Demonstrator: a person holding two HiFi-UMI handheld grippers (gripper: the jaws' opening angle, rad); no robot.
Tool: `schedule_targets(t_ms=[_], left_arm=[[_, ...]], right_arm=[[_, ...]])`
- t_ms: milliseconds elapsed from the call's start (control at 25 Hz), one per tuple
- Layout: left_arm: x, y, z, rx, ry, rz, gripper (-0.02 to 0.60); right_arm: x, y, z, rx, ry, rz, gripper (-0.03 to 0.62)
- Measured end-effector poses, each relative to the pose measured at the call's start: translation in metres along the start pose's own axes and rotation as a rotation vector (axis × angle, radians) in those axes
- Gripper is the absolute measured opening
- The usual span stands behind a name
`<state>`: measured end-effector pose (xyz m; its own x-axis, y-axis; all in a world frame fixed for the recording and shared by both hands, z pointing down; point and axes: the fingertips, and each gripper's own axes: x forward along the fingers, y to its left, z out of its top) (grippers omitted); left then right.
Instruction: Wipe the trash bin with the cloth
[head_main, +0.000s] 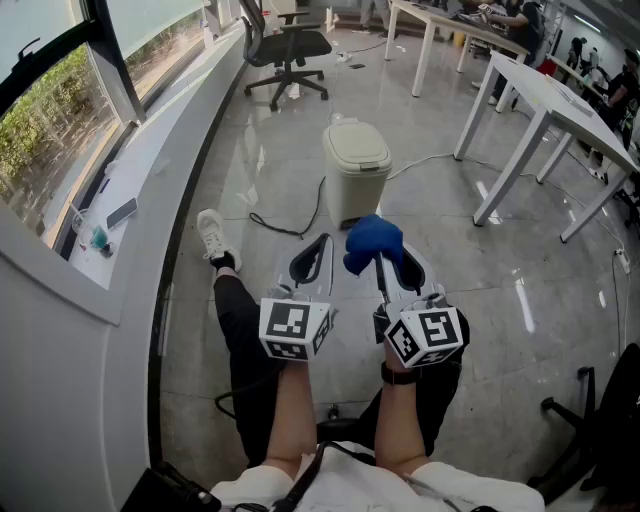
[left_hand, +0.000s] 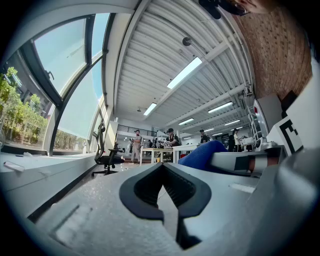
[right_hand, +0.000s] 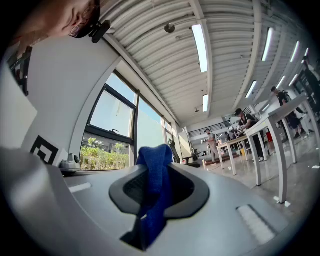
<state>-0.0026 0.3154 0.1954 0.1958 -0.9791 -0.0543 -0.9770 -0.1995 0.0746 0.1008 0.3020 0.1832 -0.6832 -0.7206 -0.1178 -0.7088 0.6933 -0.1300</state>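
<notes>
1. Blue cloth (head_main: 372, 243) is pinched in the right gripper (head_main: 384, 264), whose jaws are clamped on it. A bunched end bulges past the tips, on the near side of the bin.
2. Cream bin (head_main: 356, 170), lid down, stands on a glossy floor (head_main: 520, 300) well ahead of both grippers. Neither touches it.
3. Left gripper (head_main: 312, 262) hangs just beside the right one, also short of the bin. Its jaws are pressed together with nothing between them.
4. The step in hand looks like the reach toward the bin; no wiping contact exists yet.
5. To do it well, bring the cloth to the bin's lid first, bunched end leading, so fabric rather than jaw tips meets the plastic.
6. A firm clamp matters, because the cloth is held by a narrow fold and could probably drag free under a stroke.
7. The bin seems light and may slide on the smooth floor, so the empty left gripper could brace its near side.
8. A black cable (head_main: 300, 215) lies on the floor left of the bin's base and is best avoided.
</notes>
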Motion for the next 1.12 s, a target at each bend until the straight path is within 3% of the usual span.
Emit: schedule_targets(t_ms=[320, 440, 840, 1120], left_arm=[[0.092, 0.071, -0.013, -0.057, -0.018, 0.033, -0.003], [0.132, 0.081, -0.017, -0.076, -0.020, 0.012, -0.003], [0.269, 0.099, -0.013, -0.099, -0.035, -0.156, -0.003], [0.325, 0.115, -0.007, -0.083, -0.032, -0.320, -0.003]], right_arm=[[0.101, -0.051, -0.031, 0.014, 0.041, -0.009, 0.064], [0.127, -0.079, -0.037, 0.026, 0.048, -0.031, 0.064], [0.198, -0.154, -0.025, 0.011, 0.012, -0.154, 0.067], [0.232, -0.176, -0.022, -0.001, -0.024, -0.326, 0.067]])
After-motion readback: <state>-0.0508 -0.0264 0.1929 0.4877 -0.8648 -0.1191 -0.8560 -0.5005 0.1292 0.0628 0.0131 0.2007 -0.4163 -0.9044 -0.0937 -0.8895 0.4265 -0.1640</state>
